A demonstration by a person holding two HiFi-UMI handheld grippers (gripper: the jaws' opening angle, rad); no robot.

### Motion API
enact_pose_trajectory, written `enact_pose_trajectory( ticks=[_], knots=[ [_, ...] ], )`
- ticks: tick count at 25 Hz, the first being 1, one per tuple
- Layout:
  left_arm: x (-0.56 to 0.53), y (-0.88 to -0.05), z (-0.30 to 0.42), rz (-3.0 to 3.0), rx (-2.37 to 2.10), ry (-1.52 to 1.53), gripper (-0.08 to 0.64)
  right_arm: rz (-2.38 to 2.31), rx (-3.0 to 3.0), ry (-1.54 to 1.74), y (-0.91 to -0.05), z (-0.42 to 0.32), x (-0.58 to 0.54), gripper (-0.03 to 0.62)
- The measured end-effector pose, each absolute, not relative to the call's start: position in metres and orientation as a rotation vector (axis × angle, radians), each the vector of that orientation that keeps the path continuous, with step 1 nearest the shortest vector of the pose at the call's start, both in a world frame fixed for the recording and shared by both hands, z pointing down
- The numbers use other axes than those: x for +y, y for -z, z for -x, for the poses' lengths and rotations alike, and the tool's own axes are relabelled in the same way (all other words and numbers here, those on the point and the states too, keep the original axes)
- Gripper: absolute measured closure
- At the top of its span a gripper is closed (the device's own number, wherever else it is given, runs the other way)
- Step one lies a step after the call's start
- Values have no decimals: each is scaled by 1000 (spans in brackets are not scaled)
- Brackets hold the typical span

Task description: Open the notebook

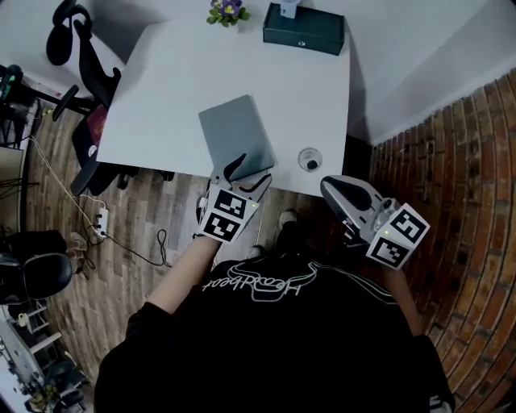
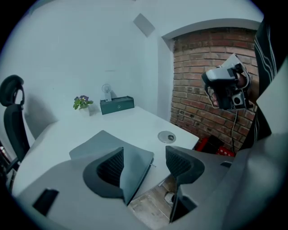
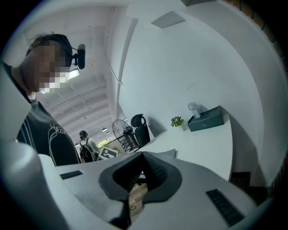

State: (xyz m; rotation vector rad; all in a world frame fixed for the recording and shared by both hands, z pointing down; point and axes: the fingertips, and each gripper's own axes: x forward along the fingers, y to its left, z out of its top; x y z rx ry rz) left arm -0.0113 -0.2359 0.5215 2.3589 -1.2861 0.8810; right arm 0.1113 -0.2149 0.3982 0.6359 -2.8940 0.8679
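A closed grey notebook (image 1: 236,135) lies flat on the white table (image 1: 169,81), near its front edge. My left gripper (image 1: 248,175) is at the notebook's near corner and stands open. In the left gripper view the notebook (image 2: 105,143) runs under the left jaw, while the right jaw is beside its edge, over the table's rim; nothing is gripped in my left gripper (image 2: 144,162). My right gripper (image 1: 345,193) hangs off the table's right side, close to the person's body. In its own view the right gripper (image 3: 143,158) is shut and empty.
A dark green box (image 1: 303,29) and a small potted plant (image 1: 228,11) stand at the table's far edge. A round cable grommet (image 1: 310,159) sits right of the notebook. An office chair (image 1: 81,48) is on the left, a brick wall (image 1: 468,161) on the right.
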Motion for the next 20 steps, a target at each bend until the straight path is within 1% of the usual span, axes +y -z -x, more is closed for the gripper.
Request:
enact_pose_trajectory(
  ticks=[14, 20],
  knots=[
    [-254, -575, 14, -2289, -1309, -1146, 258, -654, -2801, -926, -418, -124, -223, 589],
    [-256, -585, 14, -2273, -1317, -1152, 258, -639, -2791, -929, -418, -124, -228, 589]
  ],
)
